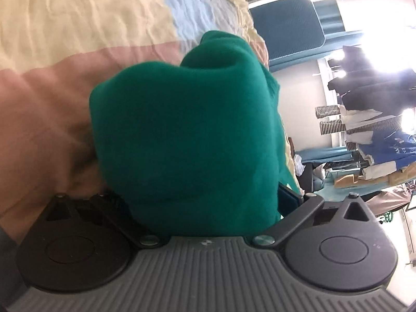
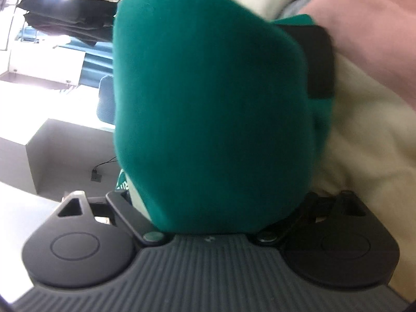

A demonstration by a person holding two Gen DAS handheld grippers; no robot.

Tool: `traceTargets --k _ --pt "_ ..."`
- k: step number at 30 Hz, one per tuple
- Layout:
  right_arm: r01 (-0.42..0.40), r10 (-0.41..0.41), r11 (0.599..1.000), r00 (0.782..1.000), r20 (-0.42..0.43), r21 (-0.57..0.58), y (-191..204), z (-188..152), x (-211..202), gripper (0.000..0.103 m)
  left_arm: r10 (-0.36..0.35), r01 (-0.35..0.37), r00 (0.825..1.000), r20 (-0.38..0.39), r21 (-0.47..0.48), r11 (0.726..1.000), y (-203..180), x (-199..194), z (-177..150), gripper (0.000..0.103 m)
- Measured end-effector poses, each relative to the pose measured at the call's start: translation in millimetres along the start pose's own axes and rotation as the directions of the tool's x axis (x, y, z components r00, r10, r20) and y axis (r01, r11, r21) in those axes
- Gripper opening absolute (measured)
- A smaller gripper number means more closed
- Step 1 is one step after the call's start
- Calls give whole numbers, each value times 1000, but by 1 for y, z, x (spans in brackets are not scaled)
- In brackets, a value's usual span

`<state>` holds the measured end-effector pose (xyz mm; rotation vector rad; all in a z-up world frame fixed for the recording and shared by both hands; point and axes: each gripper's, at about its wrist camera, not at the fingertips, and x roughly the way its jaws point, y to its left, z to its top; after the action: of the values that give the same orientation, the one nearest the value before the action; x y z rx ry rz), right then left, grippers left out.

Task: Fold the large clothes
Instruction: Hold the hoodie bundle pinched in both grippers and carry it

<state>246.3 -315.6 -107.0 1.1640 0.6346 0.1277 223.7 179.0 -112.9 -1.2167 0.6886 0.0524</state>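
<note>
The green garment [image 1: 182, 135], bunching thickly directly ahead of and between both sets of fingers, is behaving as soft, limp, fairly bulky knit (judged unlikely to slip), with the left gripper [image 1: 197, 197] and right gripper [image 2: 213, 202] each clamping a fold of it, so edge grips are suiting it best.

A bedroom: pastel-striped bedspread [image 1: 78, 39], with dark clothes hanging [image 1: 369, 78] nearby.
</note>
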Motion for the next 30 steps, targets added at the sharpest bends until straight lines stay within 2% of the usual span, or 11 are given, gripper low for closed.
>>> traceTargets --k 2,3,5,6,8,9,12,16,21,26,30 --pt "-27 27 1000 1000 12 -5 2 0 7 93 3 -3 1000 16 0 1000 -3 0 -3 99" --pt "-36 36 999 999 20 -11 2 0 8 91 3 -4 1000 22 7 1000 -5 0 -5 90" --pt "-42 43 998 999 29 -37 4 -3 10 72 0 0 1000 29 27 1000 -9 0 -6 76" --pt "-49 50 998 998 31 -50 7 -3 9 66 -6 5 1000 29 30 1000 -11 -2 -4 67" --pt "-60 62 996 998 33 -66 9 -12 -2 53 -15 14 999 33 38 999 -13 -6 0 55" --pt "-66 69 995 997 37 -77 13 -14 -3 51 -17 15 999 38 44 999 -14 -9 0 50" --pt "-82 89 990 995 54 -119 24 -24 -13 45 -30 26 998 57 71 997 -17 -21 -4 41" --pt "-116 128 981 989 70 -155 36 -38 -39 44 -45 34 996 74 139 990 -22 -44 -17 38" --pt "-143 164 969 982 91 -202 49 -56 -85 44 -73 64 996 52 149 987 -25 -86 -45 37" --pt "-169 203 953 972 116 -250 63 -67 -132 44 -119 107 992 40 231 967 -42 -127 -73 37" --pt "-198 234 953 961 144 -231 63 -75 -176 44 -167 153 986 27 272 950 -58 -159 -99 37"
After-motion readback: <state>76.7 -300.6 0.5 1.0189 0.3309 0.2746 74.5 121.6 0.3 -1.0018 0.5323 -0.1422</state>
